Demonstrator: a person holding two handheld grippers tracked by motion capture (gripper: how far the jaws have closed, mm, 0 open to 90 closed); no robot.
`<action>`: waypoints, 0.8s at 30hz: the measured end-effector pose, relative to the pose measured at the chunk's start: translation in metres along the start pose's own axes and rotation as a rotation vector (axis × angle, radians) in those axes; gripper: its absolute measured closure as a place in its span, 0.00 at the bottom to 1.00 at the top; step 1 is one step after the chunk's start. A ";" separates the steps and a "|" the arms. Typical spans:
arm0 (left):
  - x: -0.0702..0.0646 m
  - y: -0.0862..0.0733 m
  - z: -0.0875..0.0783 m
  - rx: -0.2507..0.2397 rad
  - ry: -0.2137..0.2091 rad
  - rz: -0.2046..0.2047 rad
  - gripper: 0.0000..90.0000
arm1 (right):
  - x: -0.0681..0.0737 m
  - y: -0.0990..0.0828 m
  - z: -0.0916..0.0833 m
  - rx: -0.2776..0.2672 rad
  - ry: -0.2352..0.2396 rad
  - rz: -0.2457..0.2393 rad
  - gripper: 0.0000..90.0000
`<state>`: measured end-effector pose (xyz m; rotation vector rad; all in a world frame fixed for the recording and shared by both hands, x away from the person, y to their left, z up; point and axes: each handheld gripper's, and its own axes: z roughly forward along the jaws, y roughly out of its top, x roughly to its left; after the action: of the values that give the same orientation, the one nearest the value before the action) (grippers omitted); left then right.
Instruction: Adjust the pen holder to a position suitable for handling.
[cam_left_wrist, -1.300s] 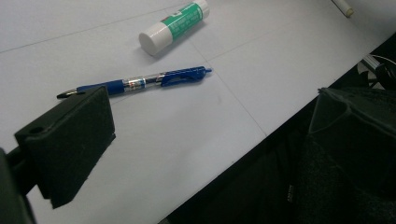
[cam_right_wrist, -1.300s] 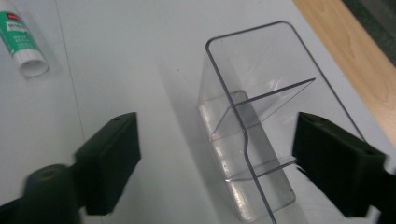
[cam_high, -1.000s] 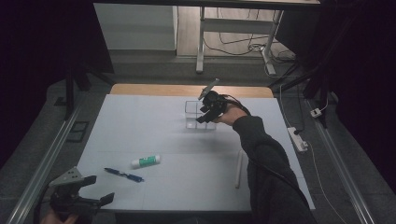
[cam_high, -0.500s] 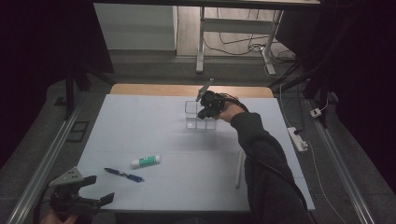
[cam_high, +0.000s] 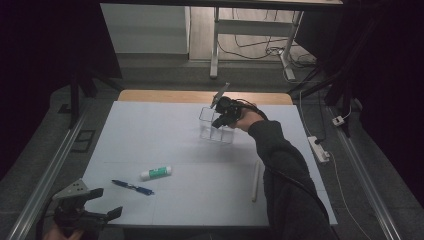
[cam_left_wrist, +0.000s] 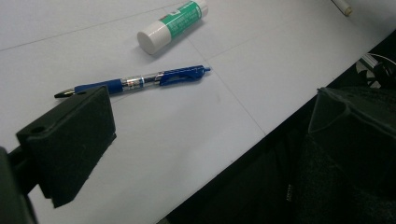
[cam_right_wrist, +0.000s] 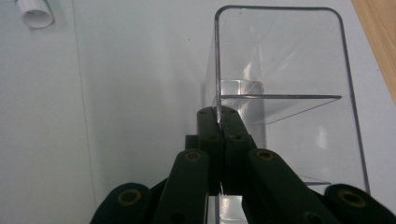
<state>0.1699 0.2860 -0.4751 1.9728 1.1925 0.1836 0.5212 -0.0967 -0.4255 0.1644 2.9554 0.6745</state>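
A clear plastic box (cam_high: 207, 131) with inner dividers stands at the far middle of the white table. My right gripper (cam_high: 220, 119) reaches over its near right edge. In the right gripper view the jaws (cam_right_wrist: 218, 114) have just been closing and now pinch the box's (cam_right_wrist: 280, 65) thin upright wall between them. A green and white glue stick (cam_high: 156, 173) and a blue pen (cam_high: 132, 187) lie at the near left. My left gripper (cam_high: 107, 202) hovers open at the near left corner; its pad (cam_left_wrist: 70, 140) sits just short of the pen (cam_left_wrist: 135, 81) and glue stick (cam_left_wrist: 172, 25).
A white stick-shaped pen (cam_high: 255, 180) lies by the right sleeve. The white table sheet (cam_high: 150, 135) ends in a wooden strip (cam_high: 165, 96) at the back. A power strip (cam_high: 318, 148) lies on the floor at the right, and metal rails run along both sides.
The right hand has shifted slightly at the box and its jaws have closed on the box's wall. The left gripper has stayed where it was.
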 end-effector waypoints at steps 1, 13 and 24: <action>0.000 0.000 0.000 0.000 0.000 0.000 0.01 | 0.004 0.001 -0.003 -0.013 0.007 -0.006 0.99; -0.001 0.000 0.001 0.003 -0.002 0.000 0.01 | 0.044 0.006 -0.022 -0.027 0.068 -0.057 0.99; 0.000 0.001 0.001 0.009 -0.005 0.002 0.01 | 0.099 0.004 -0.023 -0.029 0.126 -0.089 0.99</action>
<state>0.1713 0.2850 -0.4751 1.9813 1.1906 0.1749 0.4209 -0.0905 -0.4114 -0.0134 3.0486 0.7411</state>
